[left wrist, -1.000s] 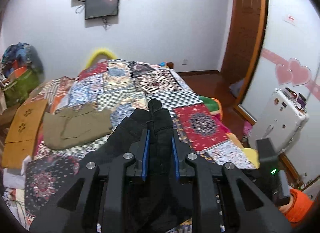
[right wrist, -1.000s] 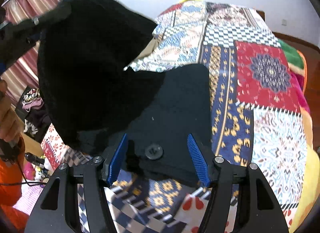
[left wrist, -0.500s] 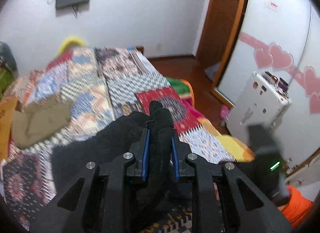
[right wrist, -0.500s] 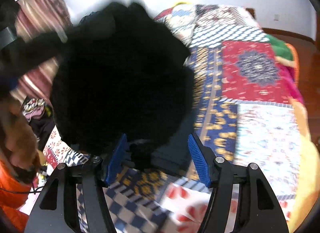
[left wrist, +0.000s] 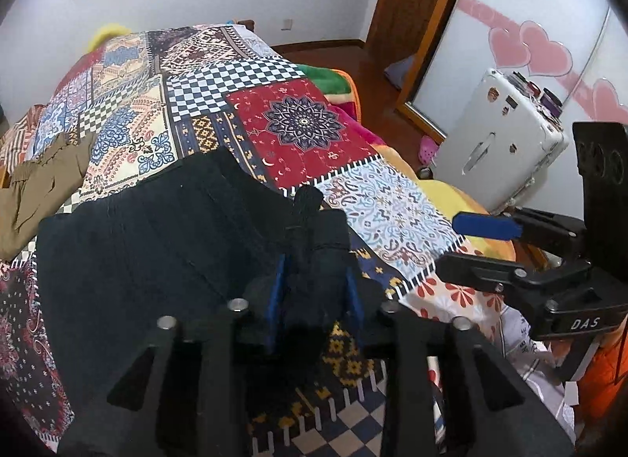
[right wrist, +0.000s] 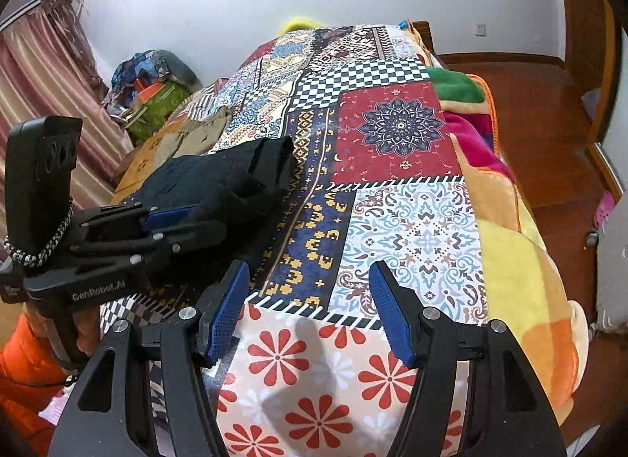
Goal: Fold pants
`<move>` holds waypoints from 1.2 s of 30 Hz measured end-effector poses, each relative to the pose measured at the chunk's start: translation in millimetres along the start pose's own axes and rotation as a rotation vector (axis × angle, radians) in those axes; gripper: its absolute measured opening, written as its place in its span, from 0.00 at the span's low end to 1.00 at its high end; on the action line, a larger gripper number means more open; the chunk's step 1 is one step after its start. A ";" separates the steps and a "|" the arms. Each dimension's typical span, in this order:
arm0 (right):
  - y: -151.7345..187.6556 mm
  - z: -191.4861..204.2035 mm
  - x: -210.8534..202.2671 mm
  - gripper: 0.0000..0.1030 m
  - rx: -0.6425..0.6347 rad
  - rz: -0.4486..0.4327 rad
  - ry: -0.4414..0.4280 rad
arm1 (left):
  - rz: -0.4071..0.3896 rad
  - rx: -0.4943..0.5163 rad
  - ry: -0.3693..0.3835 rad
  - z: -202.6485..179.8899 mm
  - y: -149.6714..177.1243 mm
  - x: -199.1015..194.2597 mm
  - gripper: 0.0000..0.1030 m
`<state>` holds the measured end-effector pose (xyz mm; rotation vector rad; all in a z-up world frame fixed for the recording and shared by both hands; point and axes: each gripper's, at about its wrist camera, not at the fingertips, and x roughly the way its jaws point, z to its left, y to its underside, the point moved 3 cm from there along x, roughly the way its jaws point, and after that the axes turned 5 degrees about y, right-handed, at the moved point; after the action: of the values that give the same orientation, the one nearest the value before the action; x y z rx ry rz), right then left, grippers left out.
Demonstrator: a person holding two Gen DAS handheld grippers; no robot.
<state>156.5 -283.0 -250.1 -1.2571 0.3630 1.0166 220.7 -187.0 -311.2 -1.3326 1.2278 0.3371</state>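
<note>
The black pants [left wrist: 157, 245] lie folded over on the patchwork bed cover, a wide flat panel left of centre in the left wrist view. My left gripper [left wrist: 314, 284] is shut on a bunched edge of the black pants, low over the bed. In the right wrist view the pants [right wrist: 227, 178] show as a folded bundle with the left gripper [right wrist: 168, 217] clamped on their near end. My right gripper [right wrist: 310, 311] is open and empty above the bed's near corner, to the right of the pants. It also shows at the right in the left wrist view [left wrist: 482, 227].
An olive-brown garment [left wrist: 43, 182] lies on the bed to the left of the pants. A white suitcase [left wrist: 506, 143] stands right of the bed on the wooden floor. The bed's right edge has a yellow and orange blanket [right wrist: 522, 245]. Bags are piled by the curtain [right wrist: 153, 88].
My left gripper has swung the lifted pants over and down onto the bed, and they now lie folded. My right gripper has moved right, off the pants, and stays open.
</note>
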 end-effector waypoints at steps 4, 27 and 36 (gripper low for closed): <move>-2.3 11.4 -5.2 0.58 -0.025 -0.012 -0.010 | -0.024 0.000 -0.007 3.1 -0.2 -16.4 0.58; 12.6 78.0 49.8 0.59 -0.189 0.131 0.004 | -0.035 -0.311 -0.342 181.6 103.4 -92.8 0.87; -2.7 66.2 71.8 0.59 -0.258 0.150 0.060 | -0.046 -0.330 -0.254 160.9 102.6 -78.7 0.87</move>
<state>178.3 -192.3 -279.0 -1.5119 0.3856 1.1838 185.1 14.3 -339.5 -1.5421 0.9533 0.6774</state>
